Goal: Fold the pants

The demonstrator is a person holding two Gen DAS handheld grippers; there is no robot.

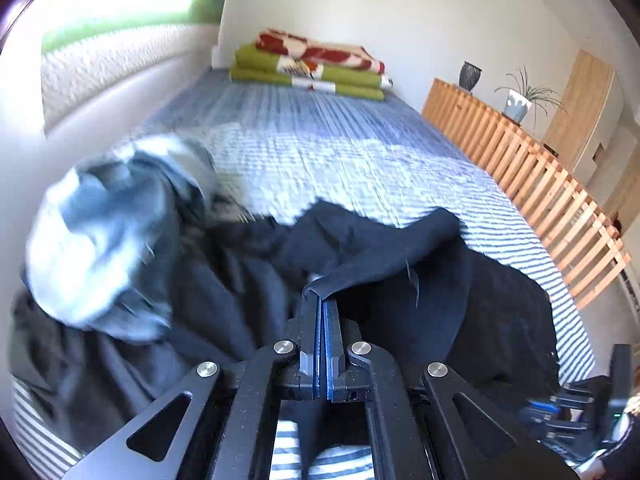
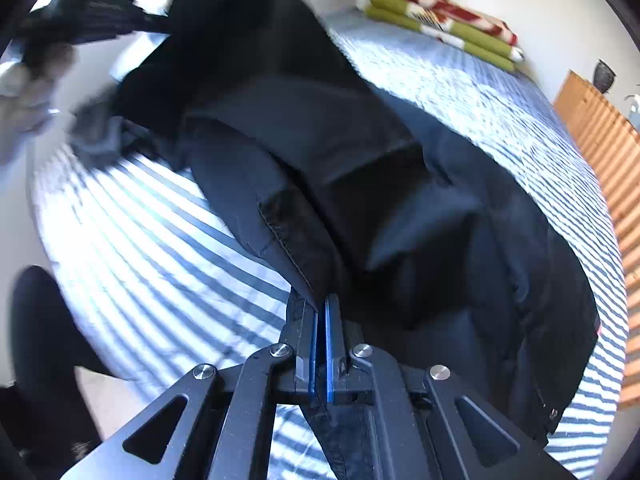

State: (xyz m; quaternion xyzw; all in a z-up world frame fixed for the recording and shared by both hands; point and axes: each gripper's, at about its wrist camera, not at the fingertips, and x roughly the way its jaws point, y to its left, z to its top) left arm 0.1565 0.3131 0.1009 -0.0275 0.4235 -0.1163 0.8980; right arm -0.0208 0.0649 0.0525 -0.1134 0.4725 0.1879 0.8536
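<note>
Dark navy pants point(image 1: 384, 248) lie bunched across the near end of a blue-and-white striped bed point(image 1: 320, 148). My left gripper point(image 1: 322, 300) is shut on a raised fold of the pants' edge. In the right wrist view the same pants point(image 2: 360, 152) spread over the bed point(image 2: 152, 248), and my right gripper point(image 2: 322, 304) is shut on a stitched hem of them. The other gripper point(image 2: 88, 16) shows blurred at the top left of that view, and the right gripper's body point(image 1: 576, 408) shows at the lower right of the left wrist view.
A blurred pale blue and grey garment point(image 1: 108, 232) lies on the left of the bed. Folded green and red blankets point(image 1: 312, 64) sit at the far end. A wooden slatted frame point(image 1: 532, 184) leans along the right side, with a vase and plant behind it.
</note>
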